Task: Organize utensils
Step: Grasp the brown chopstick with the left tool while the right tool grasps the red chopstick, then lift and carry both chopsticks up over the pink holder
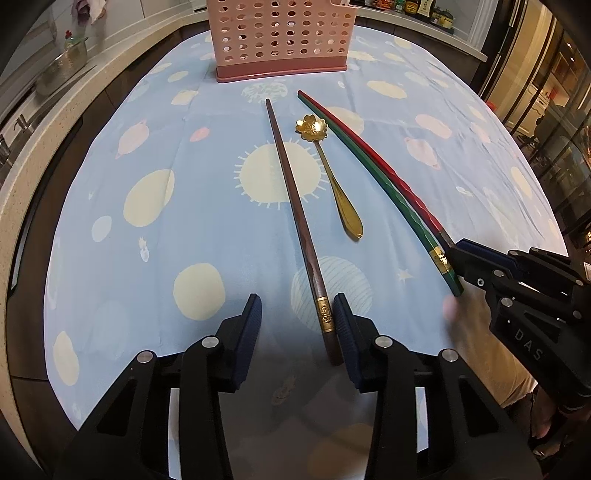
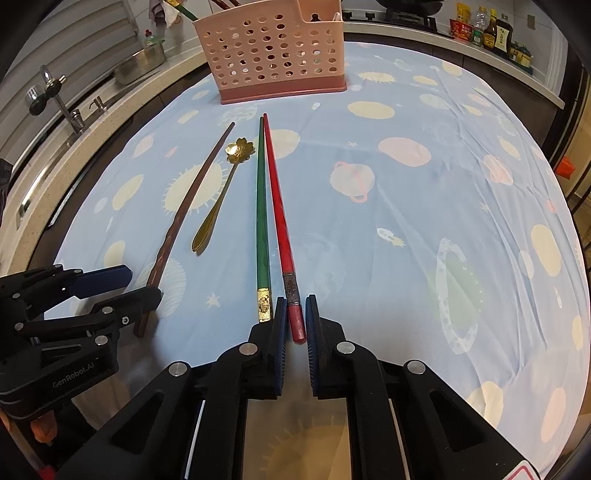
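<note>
A brown chopstick (image 1: 295,206) lies on the blue tablecloth, its thick end between the fingers of my open left gripper (image 1: 297,314), close against the right finger. A gold flower spoon (image 1: 332,173) lies beside it. A green chopstick (image 2: 261,218) and a red chopstick (image 2: 280,229) lie side by side. My right gripper (image 2: 294,314) is narrowly open around the red chopstick's thick end, with small gaps on both sides. It also shows in the left wrist view (image 1: 458,258). A pink perforated utensil basket (image 2: 273,55) stands at the far end.
A metal pot (image 2: 142,62) and a tap (image 2: 55,99) are on the counter at left. Sauce bottles (image 2: 487,29) stand on the far right counter. The table edge runs along the left.
</note>
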Demonstrator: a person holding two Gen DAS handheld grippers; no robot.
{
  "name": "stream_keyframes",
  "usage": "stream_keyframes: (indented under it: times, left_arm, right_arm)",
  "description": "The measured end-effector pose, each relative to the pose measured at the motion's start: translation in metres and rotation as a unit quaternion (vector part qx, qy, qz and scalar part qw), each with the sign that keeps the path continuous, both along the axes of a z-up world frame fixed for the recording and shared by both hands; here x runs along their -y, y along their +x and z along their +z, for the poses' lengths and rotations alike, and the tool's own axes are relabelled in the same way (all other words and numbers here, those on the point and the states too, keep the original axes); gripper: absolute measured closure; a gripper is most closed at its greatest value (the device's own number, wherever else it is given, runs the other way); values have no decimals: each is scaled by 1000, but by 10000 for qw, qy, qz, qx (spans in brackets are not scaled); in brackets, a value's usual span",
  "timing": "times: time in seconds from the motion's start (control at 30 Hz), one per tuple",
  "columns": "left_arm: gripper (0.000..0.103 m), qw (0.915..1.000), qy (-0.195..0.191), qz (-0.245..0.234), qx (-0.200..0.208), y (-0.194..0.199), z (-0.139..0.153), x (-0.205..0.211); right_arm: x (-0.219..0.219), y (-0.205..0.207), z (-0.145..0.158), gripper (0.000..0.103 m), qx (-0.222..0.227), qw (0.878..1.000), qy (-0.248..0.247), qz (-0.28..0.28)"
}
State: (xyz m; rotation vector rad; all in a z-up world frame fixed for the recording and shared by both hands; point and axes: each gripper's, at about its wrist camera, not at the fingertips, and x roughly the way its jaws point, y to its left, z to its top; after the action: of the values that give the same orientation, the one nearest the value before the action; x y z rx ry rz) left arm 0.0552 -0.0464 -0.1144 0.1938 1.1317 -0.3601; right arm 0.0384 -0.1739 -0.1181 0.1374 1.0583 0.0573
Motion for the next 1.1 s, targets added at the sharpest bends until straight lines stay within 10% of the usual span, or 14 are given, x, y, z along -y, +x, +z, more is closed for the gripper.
stream_keyframes:
  times: [0.37, 1.1]
  left_arm:
    - [92, 9999, -90, -115, -57, -2, 2, 2]
    - [96, 9978, -525, 299, 288, 6, 46, -27]
  right_arm:
    - [-2, -1, 1, 95, 17, 10000, -34, 24]
    - [15, -3, 59, 96, 692, 9973, 154, -209]
